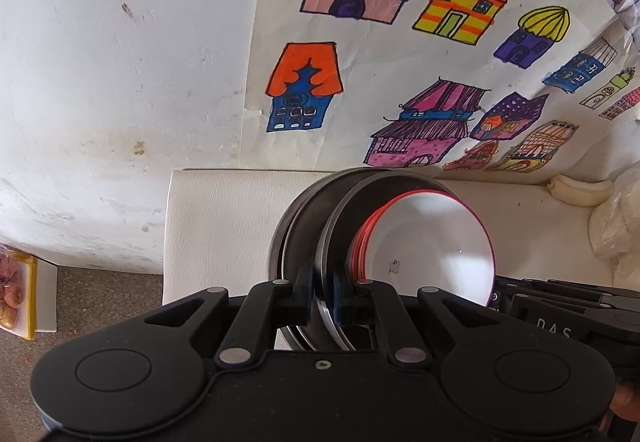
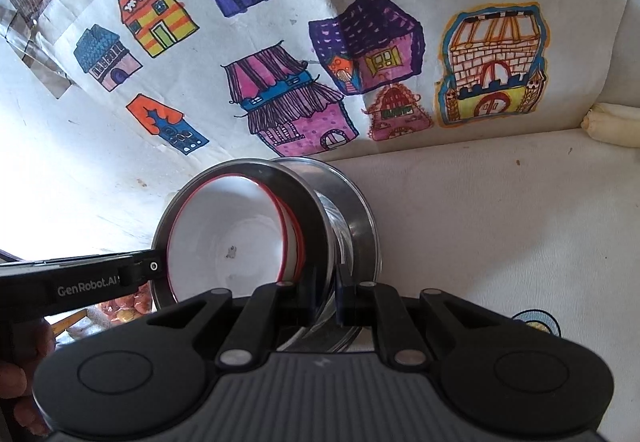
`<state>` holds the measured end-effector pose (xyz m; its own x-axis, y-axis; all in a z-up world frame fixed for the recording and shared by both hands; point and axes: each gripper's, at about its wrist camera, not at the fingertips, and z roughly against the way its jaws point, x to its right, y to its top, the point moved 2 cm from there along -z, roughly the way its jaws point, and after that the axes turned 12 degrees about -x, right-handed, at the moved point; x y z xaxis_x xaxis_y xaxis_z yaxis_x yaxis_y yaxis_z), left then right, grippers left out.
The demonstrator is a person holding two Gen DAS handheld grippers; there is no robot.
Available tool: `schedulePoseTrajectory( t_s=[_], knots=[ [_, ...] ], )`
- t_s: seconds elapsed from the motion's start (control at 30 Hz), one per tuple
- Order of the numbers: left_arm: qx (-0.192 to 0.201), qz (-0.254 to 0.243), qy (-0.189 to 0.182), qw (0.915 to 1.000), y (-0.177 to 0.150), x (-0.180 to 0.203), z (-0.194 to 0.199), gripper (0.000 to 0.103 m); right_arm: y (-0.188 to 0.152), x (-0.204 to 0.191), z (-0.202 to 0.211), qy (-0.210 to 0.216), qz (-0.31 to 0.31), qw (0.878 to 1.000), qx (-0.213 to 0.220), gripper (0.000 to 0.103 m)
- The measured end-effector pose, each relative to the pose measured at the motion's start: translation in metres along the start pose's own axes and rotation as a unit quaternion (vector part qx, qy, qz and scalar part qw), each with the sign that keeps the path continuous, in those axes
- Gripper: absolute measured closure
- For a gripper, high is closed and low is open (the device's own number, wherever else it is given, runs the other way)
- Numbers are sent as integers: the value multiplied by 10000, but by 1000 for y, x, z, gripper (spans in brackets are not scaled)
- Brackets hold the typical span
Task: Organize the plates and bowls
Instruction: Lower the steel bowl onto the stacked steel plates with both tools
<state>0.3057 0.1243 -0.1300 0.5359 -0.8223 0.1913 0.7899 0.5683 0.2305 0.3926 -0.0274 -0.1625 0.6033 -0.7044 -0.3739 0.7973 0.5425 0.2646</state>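
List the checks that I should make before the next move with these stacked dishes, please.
1. Left tool shut on a rim of the steel dishes: ok.
2. Right tool shut on a rim at the opposite side: ok.
3. Both tools on the same dish: cannot tell.
4. White bowl nested inside the steel dishes: ok, but the stack is tipped on edge, so the bowl might slide out.
5. Stack level enough to set down: not ok.
6. Stack resting on the white seat or held above it: cannot tell.
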Motion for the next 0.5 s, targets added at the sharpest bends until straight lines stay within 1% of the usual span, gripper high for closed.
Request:
schedulePoseTrajectory(
  t_s=[0.5],
  knots=[
    [-46,116,27,9999,2,-3,-6,94,2,-2,-6,-81,38,10000,-35,90]
  ],
)
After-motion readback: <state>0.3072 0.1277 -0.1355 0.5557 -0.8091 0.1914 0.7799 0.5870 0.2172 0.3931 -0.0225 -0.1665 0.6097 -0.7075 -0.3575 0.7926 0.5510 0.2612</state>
